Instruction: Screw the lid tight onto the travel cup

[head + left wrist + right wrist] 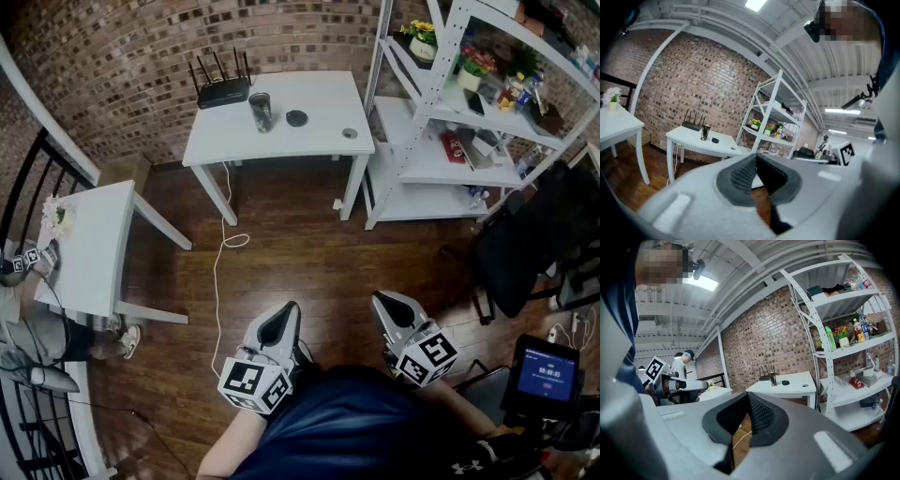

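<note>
Clenched and empty, the left claw (289,311) and the right claw (379,300) are held side by side close to the person's body, low over the wooden floor (309,253). Each has its jaws pressed together with nothing between them, and both are well apart from the task's things. At the far side of the floor stands a brick wall (112,56). A white shelving unit (433,94) with bottles, small plants and other odds and ends stands at the right. To its left, against the wall, is the white surface (323,98) that carries the task's things. A second white table (94,253) stands at the left edge of the head view, and a white cable (219,253) trails down from the surface across the floor. On the surface, a black router (223,92) with upright antennas sits at the back left corner. The travel cup (262,112) stands upright just beside the router, open at the top. The dark round lid (296,118) lies flat near the cup, not touching it. A small grey round piece (350,133) lies farther right, near the front edge.
</note>
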Demonstrator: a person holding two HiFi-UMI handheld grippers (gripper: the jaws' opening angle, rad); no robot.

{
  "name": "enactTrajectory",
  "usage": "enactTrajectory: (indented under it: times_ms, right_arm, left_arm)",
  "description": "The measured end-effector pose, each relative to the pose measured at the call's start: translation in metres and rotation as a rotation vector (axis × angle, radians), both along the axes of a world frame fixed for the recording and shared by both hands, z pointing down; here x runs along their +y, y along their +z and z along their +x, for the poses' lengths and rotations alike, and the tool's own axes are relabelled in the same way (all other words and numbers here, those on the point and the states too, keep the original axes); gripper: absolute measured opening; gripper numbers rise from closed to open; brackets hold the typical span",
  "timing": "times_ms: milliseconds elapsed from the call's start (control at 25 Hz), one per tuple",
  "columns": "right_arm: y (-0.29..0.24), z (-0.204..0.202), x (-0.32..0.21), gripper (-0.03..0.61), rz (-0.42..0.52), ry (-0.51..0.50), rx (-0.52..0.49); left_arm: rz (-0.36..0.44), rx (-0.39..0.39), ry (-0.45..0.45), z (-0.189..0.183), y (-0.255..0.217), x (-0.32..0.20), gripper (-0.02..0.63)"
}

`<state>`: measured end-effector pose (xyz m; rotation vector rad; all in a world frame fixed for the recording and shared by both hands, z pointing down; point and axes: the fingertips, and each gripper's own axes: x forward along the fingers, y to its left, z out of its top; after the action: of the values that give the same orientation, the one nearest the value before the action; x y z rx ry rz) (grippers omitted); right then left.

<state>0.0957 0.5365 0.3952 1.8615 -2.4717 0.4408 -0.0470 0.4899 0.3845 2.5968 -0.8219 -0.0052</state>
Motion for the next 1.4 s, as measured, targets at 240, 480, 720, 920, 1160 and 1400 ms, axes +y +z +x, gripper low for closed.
enactTrajectory:
  times_ms: [240, 480, 720, 920, 1160, 1400]
  right_arm:
    - [0.0, -0.019, -0.071, 0.011, -0.027, 0.007, -0.041]
    - [0.008, -0.016, -0.147, 0.011, -0.05, -0.083, 0.005]
    - [0.026, 0.033, -0.243, 0.011, -0.025, -0.109, -0.02]
    - [0.011, 0.084, -0.306, 0.011, -0.017, -0.205, -0.025]
    - [0.011, 0.114, -0.375, 0.011, -0.06, -0.204, -0.051]
    - [0.038, 0.123, -0.445, 0.011, -0.098, -0.172, -0.03]
  left_arm:
    - [-0.014, 0.001, 0.012, -0.011, 0.008, -0.069, 0.006]
    - [-0.026, -0.025, -0.018, 0.002, 0.017, -0.143, 0.006]
    - [-0.007, -0.067, -0.123, 0.028, 0.016, -0.231, 0.02]
    - [-0.003, -0.049, -0.244, 0.073, -0.006, -0.298, 0.032]
    - [-0.01, -0.076, -0.32, 0.085, -0.013, -0.371, 0.04]
    - [0.017, -0.122, -0.314, 0.079, 0.015, -0.449, 0.044]
